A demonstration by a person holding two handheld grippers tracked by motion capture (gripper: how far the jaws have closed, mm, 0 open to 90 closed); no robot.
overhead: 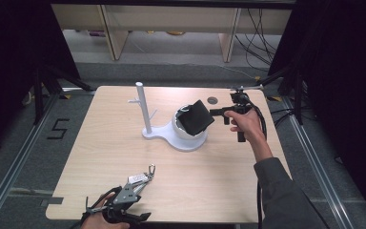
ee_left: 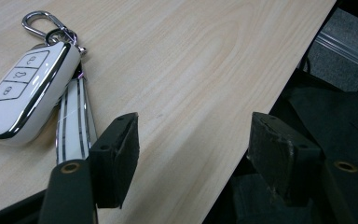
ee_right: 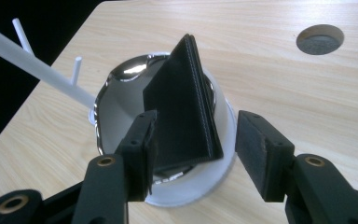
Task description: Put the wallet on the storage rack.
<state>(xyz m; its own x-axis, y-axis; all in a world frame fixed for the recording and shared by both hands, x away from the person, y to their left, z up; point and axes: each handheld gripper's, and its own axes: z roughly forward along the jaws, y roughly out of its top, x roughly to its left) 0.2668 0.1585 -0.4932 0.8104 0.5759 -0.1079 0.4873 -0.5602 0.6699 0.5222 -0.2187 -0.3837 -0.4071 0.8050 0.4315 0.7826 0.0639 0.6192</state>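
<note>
A black wallet [ee_right: 184, 105] is seen propped on edge inside the white bowl [ee_right: 121, 112] of a white accessory stand [overhead: 183, 140], one corner thrust up and out over the bowl's rim, its long edge slanting from the bowl's bottom toward the far right of the worktop [overhead: 219, 181]. Just right of the bowl, the right claw [ee_right: 196, 149] is held level by a hand [overhead: 245, 125] with its jaws spread to either side of the wallet's lower corner; the pads are not seen pressing on it, so the wallet is judged released and left to the bowl. The stand's thin upright post [overhead: 143, 107] rises left of the bowl. Well apart from the bowl, at the worktop's near edge, the left claw [ee_left: 193, 154] is kept open and empty, and a white car key fob [ee_left: 25, 91] with its metal clip [ee_left: 39, 21] lies just beyond it. For the fob, the left claw is by far the nearer.
</note>
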